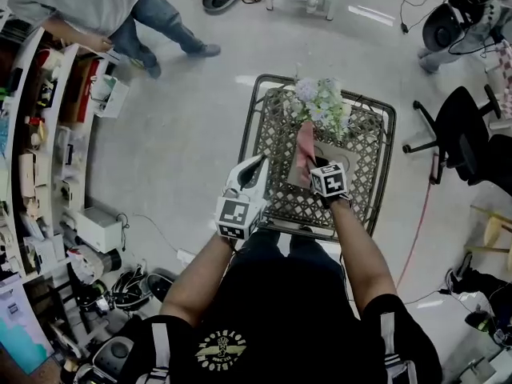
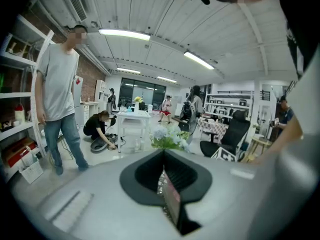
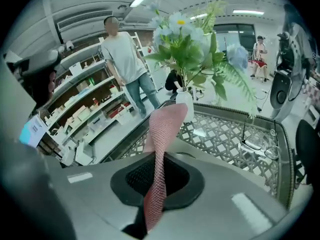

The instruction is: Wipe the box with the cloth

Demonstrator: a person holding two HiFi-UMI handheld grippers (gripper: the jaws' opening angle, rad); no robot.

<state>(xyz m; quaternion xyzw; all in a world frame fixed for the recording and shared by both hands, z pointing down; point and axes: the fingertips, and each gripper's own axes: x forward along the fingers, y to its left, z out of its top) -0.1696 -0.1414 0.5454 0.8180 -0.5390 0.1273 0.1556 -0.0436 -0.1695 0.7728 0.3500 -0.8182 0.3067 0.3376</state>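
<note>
A vase of flowers (image 1: 322,102) stands at the far end of the lattice-topped desk (image 1: 282,142), straight beyond the cloth (image 1: 304,152). A pale box (image 1: 346,154) (only a patch of it shows) lies beside the right gripper (image 1: 318,166). Shelves (image 1: 48,134) and a person in a grey shirt (image 1: 88,2) are off to the left. The right gripper is clamped shut on the pink cloth, which hangs over the desk as a twisted strip, its long axis running away towards the flowers. The left gripper (image 1: 259,162) hovers at the desk's near-left edge, closed and empty.
</note>
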